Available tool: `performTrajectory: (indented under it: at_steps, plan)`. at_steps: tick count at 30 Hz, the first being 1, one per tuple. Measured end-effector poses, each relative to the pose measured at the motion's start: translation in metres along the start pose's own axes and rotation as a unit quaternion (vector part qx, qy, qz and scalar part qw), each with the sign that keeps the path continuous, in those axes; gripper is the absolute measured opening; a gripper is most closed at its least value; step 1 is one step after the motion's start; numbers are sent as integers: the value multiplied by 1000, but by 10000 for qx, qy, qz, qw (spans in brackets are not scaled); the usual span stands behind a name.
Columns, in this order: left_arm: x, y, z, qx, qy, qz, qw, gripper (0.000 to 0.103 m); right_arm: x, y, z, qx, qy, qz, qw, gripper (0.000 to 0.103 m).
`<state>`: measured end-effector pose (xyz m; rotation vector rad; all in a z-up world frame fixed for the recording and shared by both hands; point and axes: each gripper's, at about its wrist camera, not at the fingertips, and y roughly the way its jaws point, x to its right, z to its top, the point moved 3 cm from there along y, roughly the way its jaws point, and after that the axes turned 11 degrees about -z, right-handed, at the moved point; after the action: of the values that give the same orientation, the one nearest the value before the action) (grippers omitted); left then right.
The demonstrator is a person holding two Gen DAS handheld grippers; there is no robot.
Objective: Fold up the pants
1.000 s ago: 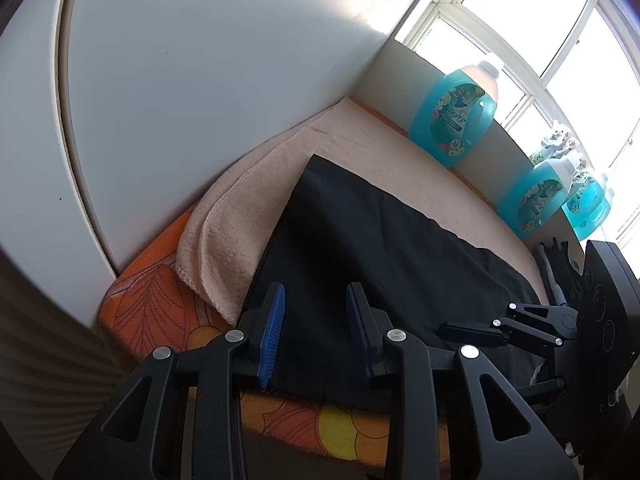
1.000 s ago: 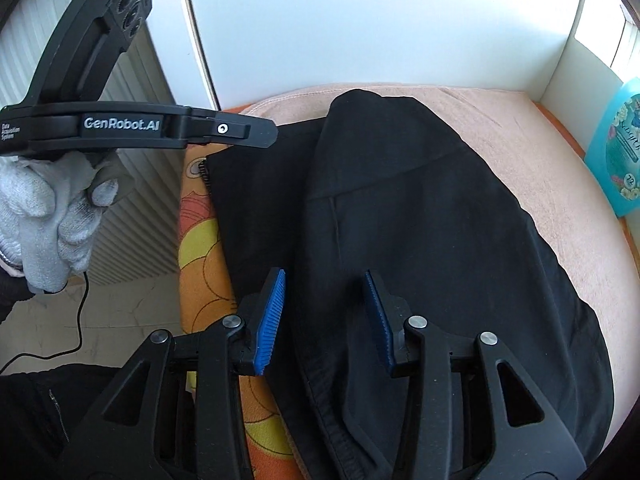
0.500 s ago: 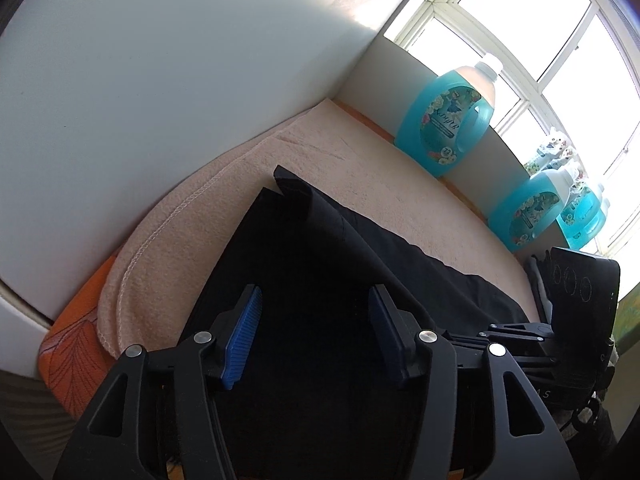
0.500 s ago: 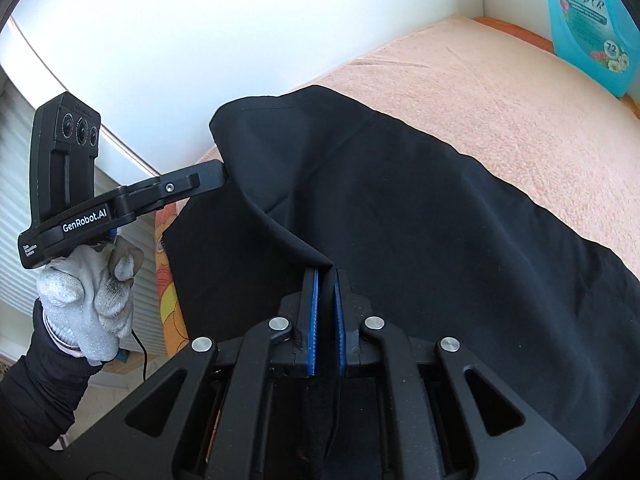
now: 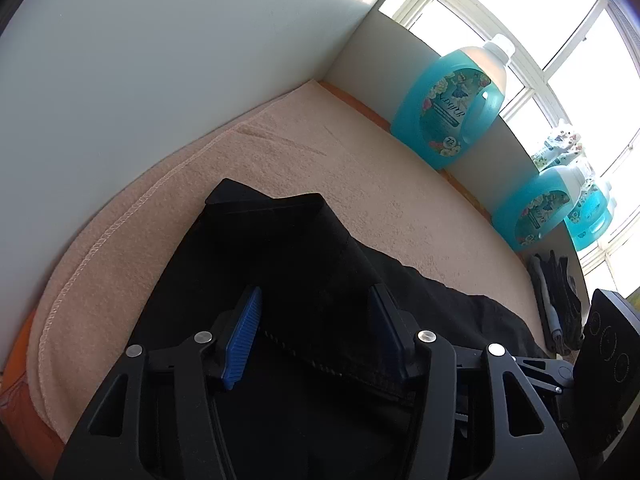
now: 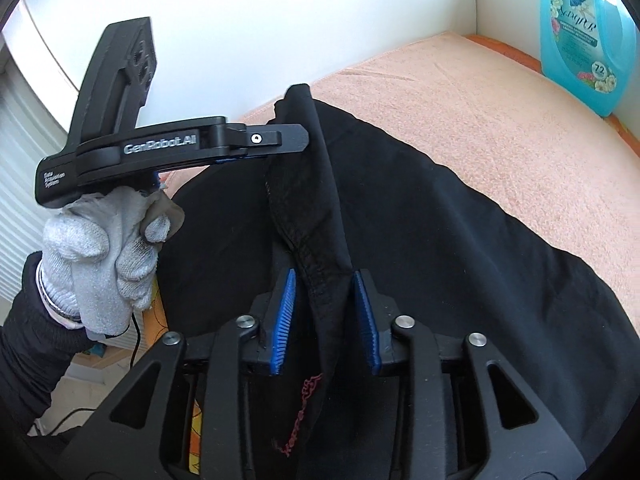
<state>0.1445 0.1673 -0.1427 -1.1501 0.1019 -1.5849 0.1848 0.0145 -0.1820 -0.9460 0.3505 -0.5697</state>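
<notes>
The room is a bright corner: a white wall (image 5: 160,60) runs along the far edge of the tabletop and a window (image 5: 540,40) stands over the side ledge, where blue detergent bottles (image 5: 452,100) are lined up. The tabletop carries a peach towel (image 5: 360,168) laid over an orange flowered cloth (image 5: 24,400) that shows only at the near edge. On the towel lie the black pants (image 6: 460,240), spread from the near edge toward the far corner by the wall, with one layer already turned over onto another, so the fold looks partly done but not finished: a seamed edge is raised off the pile, not laid flat. The left claw (image 6: 296,142), gripped by a gloved hand (image 6: 100,248), reaches that raised edge from the side, yet in its own view its jaws stand wide with cloth only beneath them. The right claw (image 6: 324,312) is partly spread, the seamed strip running loose between its blue pads (image 6: 284,320). Laying this edge down and smoothing it seems to remain.
</notes>
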Motion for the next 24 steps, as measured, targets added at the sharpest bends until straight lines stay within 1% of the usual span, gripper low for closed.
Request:
performTrajectory:
  at_steps: [1, 2, 3, 4, 8, 9, 10, 11, 12, 13, 15, 19, 20, 22, 23, 24]
  plan:
    - [0, 0, 0, -22, 72, 27, 10000, 31, -4, -2, -1, 24, -116, -39, 9999, 39]
    - [1, 0, 0, -25, 158, 110, 9998, 25, -7, -3, -2, 27, -204, -53, 9998, 39]
    - [2, -1, 1, -27, 206, 108, 9997, 21, -10, -3, -3, 19, -268, -84, 9996, 39]
    - [1, -1, 2, -34, 190, 60, 9998, 20, -11, -2, -4, 7, -309, -144, 9994, 39]
    - [-7, -11, 4, 180, -12, 85, 9998, 20, -13, -2, -7, 35, -398, -233, 9989, 40]
    - [-9, -12, 4, 168, -71, 67, 9998, 20, -13, -2, -8, 41, -419, -271, 9987, 40]
    - [-10, -13, 4, 131, -129, 67, 9998, 22, -13, -3, -9, 31, -435, -293, 9986, 40]
    - [-12, -12, 4, 77, -156, 90, 9998, 27, -13, -2, -10, 18, -441, -299, 9986, 40]
    - [-12, -11, 3, 32, -156, 107, 9998, 37, -13, -2, -11, 11, -439, -301, 9986, 40]
    - [-11, -10, 1, -2, -157, 102, 9998, 43, -13, -2, -11, 12, -436, -300, 9986, 40]
    - [-10, -6, -1, -79, -156, 81, 9998, 43, -13, 0, -10, 12, -417, -295, 9987, 40]
    - [-1, 0, -3, -26, -105, 86, 9999, 42, -11, 2, -10, -12, -351, -265, 9990, 40]
    - [2, 1, -4, -2, -53, 119, 9999, 37, -10, 2, -10, -24, -333, -257, 9991, 40]
    - [8, 0, -5, 77, 74, 249, 9996, 15, -10, 2, -11, -40, -291, -249, 9993, 40]
    - [10, -1, -4, 124, 102, 252, 9996, 10, -9, 4, -9, -47, -271, -233, 9994, 40]
    - [12, -3, -4, 175, 130, 247, 9995, 9, -9, 7, -8, -52, -253, -217, 9994, 40]
